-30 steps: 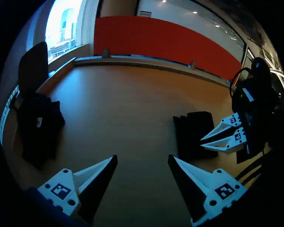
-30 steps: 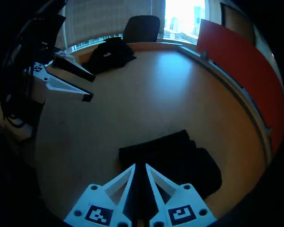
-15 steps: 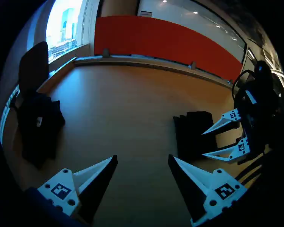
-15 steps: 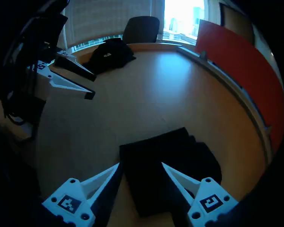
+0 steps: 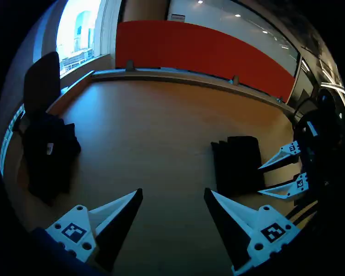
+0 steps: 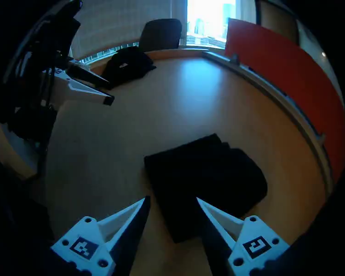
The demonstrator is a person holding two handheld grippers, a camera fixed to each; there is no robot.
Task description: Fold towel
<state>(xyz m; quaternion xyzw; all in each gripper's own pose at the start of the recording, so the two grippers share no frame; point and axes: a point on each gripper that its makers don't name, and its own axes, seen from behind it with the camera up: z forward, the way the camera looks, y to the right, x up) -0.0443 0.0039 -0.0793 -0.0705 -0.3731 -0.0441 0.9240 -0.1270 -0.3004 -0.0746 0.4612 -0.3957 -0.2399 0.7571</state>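
Both the left gripper point(image 5: 172, 191) and right gripper point(image 6: 172, 198) hover released and empty over the counter point(image 6: 195, 101), the dark towel point(image 6: 204, 184) lying compactly folded, job apparently done.

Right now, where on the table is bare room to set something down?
Free: the middle of the table, between the folded towel, the dark bundle by the chair and the red partition. Crowded: the near side, where the right tongs stand open at the towel.
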